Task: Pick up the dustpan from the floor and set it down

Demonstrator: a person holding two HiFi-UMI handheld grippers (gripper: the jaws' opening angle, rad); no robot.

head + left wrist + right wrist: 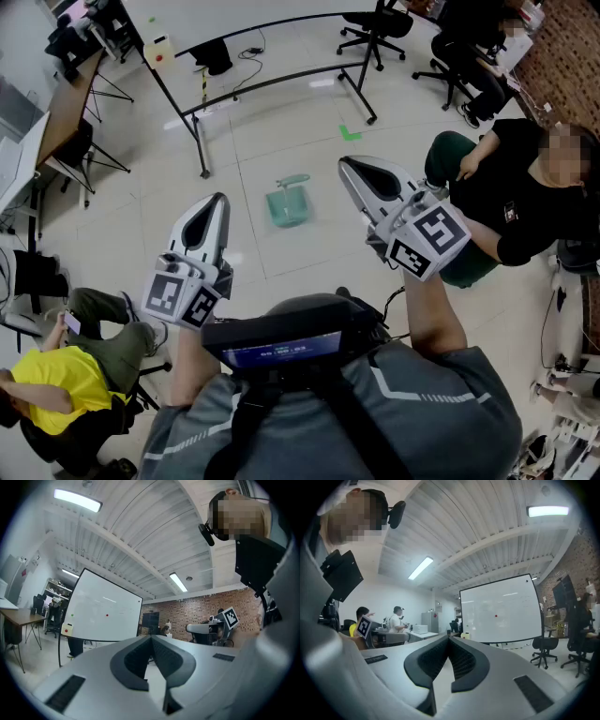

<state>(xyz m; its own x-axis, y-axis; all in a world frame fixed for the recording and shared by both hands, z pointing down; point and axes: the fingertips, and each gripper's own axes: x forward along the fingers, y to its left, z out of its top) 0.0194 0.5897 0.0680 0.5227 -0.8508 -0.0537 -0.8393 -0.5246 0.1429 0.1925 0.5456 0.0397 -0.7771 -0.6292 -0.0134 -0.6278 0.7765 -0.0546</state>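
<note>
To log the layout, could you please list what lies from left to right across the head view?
In order: person in yellow → left gripper → dustpan → right gripper → person in black.

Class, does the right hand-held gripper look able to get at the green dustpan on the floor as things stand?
Probably yes: bare floor surrounds the dustpan and nothing blocks the way, but the right hand-held gripper is shut and points level, so it must dip and open.
</note>
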